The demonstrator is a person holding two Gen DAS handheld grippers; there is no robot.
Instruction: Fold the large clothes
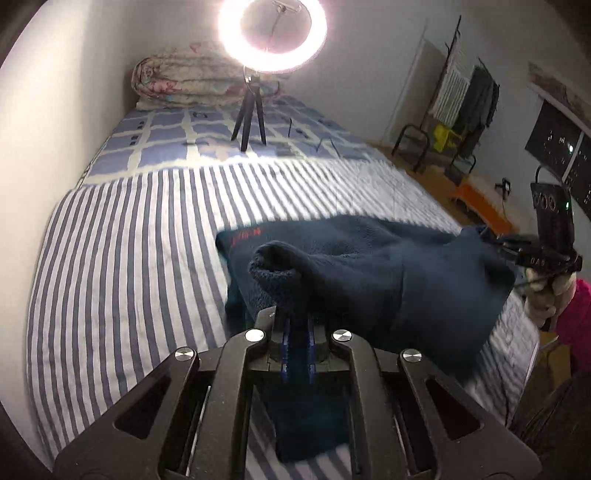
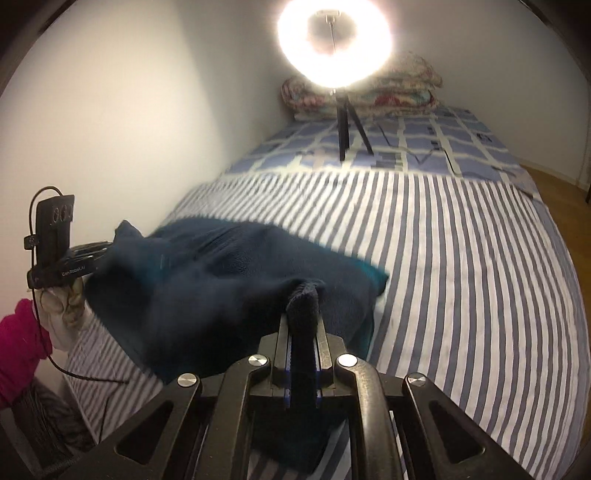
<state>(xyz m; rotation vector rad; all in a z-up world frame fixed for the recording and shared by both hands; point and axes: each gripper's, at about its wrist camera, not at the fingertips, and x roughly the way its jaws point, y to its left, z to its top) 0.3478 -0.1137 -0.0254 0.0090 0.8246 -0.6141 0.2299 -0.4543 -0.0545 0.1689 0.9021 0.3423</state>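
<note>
Ahead of me a lit ring light (image 1: 271, 33) stood on a small black tripod (image 1: 249, 118) on the bed. Behind it a rolled floral quilt (image 1: 177, 83) lay against the white wall (image 2: 110, 110). A striped sheet (image 1: 129, 240) covered the near part, a blue checked one (image 2: 424, 144) the far part. To one side stood a clothes rack (image 1: 469, 99).
</note>
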